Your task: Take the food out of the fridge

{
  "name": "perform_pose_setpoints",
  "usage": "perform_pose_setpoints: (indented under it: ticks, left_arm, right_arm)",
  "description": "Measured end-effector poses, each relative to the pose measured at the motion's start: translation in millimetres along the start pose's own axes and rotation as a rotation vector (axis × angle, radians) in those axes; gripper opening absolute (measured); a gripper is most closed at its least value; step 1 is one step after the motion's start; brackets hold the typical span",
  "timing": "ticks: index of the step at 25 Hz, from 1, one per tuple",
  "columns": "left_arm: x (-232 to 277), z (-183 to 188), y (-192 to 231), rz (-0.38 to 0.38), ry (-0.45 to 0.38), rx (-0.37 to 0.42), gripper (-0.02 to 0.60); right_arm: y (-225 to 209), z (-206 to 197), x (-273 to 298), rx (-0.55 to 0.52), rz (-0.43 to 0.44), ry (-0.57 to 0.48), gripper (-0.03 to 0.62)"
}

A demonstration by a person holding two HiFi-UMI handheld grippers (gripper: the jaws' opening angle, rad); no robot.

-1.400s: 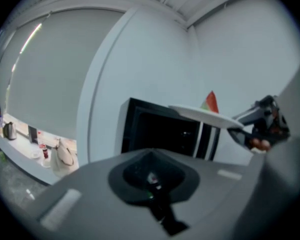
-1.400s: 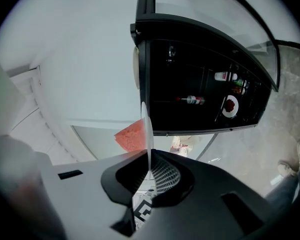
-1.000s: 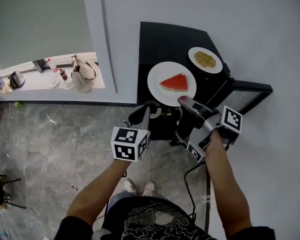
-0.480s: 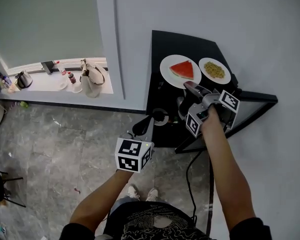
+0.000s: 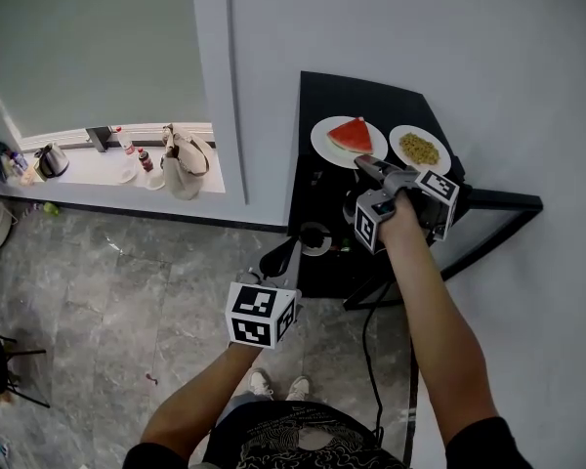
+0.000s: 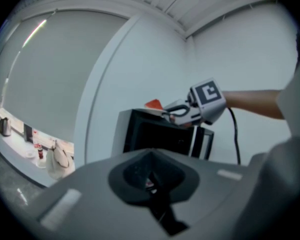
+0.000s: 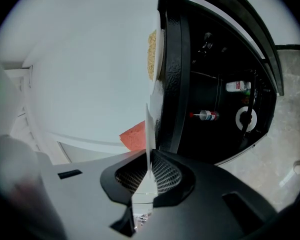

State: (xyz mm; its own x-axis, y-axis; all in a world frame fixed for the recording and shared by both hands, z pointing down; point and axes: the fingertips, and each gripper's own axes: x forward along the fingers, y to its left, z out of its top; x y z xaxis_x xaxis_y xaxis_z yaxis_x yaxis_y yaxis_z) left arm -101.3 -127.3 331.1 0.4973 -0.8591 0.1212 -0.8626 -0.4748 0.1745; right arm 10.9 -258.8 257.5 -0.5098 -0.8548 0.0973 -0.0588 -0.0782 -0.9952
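The right gripper's (image 5: 363,165) jaws clamp the near rim of the watermelon plate (image 5: 322,143) atop the black fridge (image 5: 344,94), while the left gripper's (image 5: 278,257) jaws sit together, empty.

Fridge (image 5: 344,91) black | watermelon (image 5: 352,135) red, watermelon plate (image 5: 323,145) white | grain plate (image 5: 397,143) at its 3 o'clock white, grains (image 5: 419,149) yellow-brown | floor (image 5: 107,281) grey, marble-veined | left gripper (image 5: 291,245) grey, cube black-and-white squares

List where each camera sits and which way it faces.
Head view: on the head, steeply down at fridge; left gripper, right gripper, forearms show.
Left gripper view: on left gripper, facing fridge; own jaws, right gripper show.
Right gripper view: on right gripper, along watermelon plate clamped in its jaws.
Shared: all see the fridge.
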Motion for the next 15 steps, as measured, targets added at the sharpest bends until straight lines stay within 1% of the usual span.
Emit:
perform_pose_setpoints:
  ticks: [4, 7, 11, 12, 15]
  left_arm:
    - [0.3, -0.9, -5.6, 0.0, -0.001, -0.007, 0.002]
    - [5.1, -3.8, -7.7, -0.002, -0.003, -0.009, 0.002]
    - [6.6, -3.5, -6.1, -0.004, -0.002, -0.011, 0.002]
    - [7.3, -3.2, -5.6, -0.003, -0.003, -0.011, 0.002]
    - [11.7, -4.3, -4.7, -0.003, -0.001, -0.013, 0.002]
  right_arm:
    - [-0.1, 0.4, -3.0, 0.005, -0.017, -0.019, 0.013]
    - [-0.2, 2.3, -2.7, 0.001, -0.013, -0.025, 0.017]
    - [4.5, -1.5, -1.1, -0.017, 0.0, 0.002, 0.052]
    - [5.7, -2.1, -0.5, -0.025, 0.003, 0.008, 0.073]
    - [6.9, -0.7, 2.0, -0.043, 0.011, 0.017, 0.078]
